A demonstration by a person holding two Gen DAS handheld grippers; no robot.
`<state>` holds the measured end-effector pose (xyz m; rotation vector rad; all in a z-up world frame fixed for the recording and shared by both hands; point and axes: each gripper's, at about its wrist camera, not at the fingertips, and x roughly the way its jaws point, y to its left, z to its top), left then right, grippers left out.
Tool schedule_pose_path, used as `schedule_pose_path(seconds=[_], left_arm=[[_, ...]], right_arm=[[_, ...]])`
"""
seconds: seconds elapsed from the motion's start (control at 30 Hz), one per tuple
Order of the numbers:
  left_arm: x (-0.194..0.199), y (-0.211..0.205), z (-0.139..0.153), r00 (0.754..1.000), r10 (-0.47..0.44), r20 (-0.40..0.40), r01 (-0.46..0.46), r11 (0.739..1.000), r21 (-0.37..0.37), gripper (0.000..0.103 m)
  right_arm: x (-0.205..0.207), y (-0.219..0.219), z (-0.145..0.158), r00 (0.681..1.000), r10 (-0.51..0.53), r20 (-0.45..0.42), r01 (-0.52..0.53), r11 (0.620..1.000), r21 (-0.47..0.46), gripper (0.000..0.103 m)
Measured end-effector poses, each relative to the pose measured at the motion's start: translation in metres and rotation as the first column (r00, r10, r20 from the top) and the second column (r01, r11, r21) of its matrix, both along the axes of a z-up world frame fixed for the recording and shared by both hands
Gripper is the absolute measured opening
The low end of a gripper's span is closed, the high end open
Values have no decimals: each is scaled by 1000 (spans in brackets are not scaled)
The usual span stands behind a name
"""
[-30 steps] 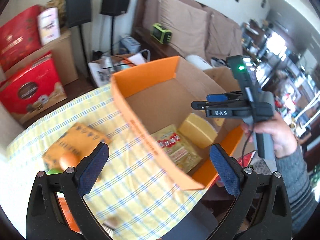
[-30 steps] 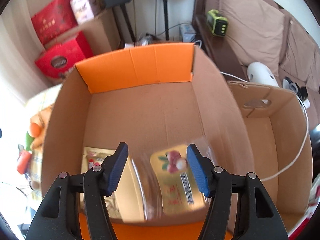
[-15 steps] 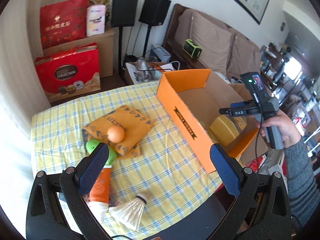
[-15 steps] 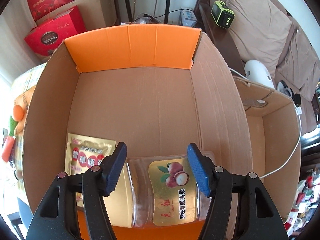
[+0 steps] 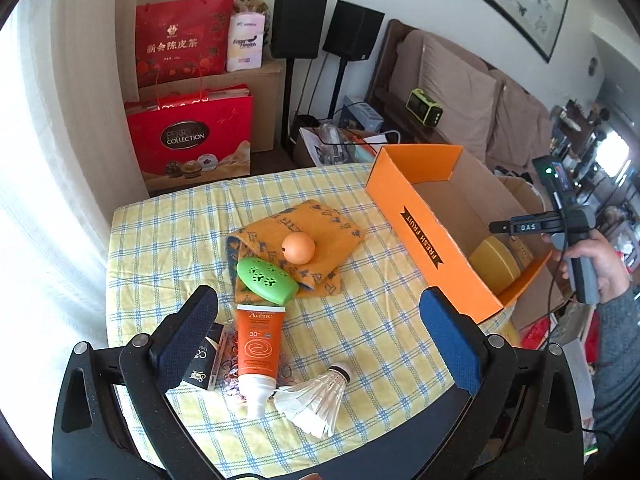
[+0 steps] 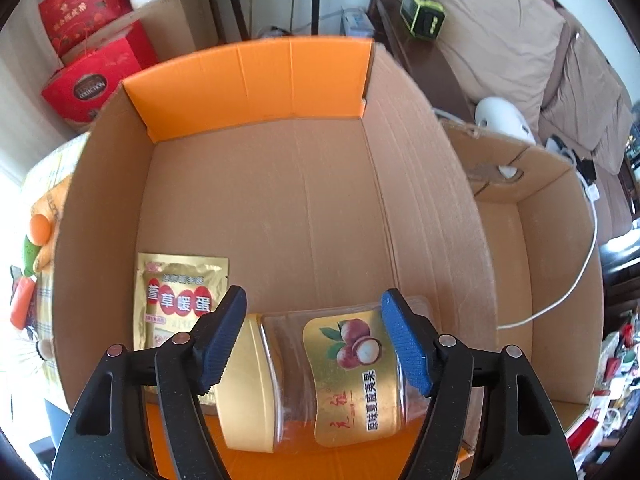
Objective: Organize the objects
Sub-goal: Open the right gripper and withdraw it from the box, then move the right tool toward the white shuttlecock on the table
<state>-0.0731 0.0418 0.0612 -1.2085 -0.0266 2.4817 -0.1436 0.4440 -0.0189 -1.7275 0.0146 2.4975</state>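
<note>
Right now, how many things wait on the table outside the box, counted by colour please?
Orange: 3 (towel, ball, sunscreen tube)
Green: 1 (paw-print case)
White: 1 (shuttlecock)
Black: 1 (small carton)
Total: 6

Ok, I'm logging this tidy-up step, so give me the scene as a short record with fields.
container: orange cardboard box on the checked tablecloth
in box: clear jar lying on its side, gold lid; snack packet flat on the floor
left on table: orange ball on the towel, green case, sunscreen tube, shuttlecock, small dark box
left gripper: open, above the table
right gripper: open, over the jar
</note>
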Motion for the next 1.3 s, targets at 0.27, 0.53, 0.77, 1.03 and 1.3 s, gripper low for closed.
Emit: schedule_pose_path(seconds=[0.27, 0.53, 0.77, 1.03, 1.3], left_arm=[[5, -19, -4, 999, 46, -13, -46, 999, 5, 101], [6, -43, -17, 995, 102, 14, -102, 995, 2, 101], [9, -61, -45, 989, 134, 66, -133, 991, -20, 101], [7, -72, -65, 983, 147, 111, -146, 989, -16, 101], [-6, -70, -81, 979, 124, 164, -130, 991, 24, 101]], right_arm=[[24, -26, 49, 985, 64, -163, -72, 996, -46, 73], [45, -89, 82, 942, 199, -271, -233, 967, -99, 74], [55, -152, 75, 902, 325, -283, -371, 920, -125, 74], [59, -215, 44, 861, 439, -255, -478, 871, -116, 74], [70, -245, 21, 836, 494, -238, -534, 832, -148, 74]])
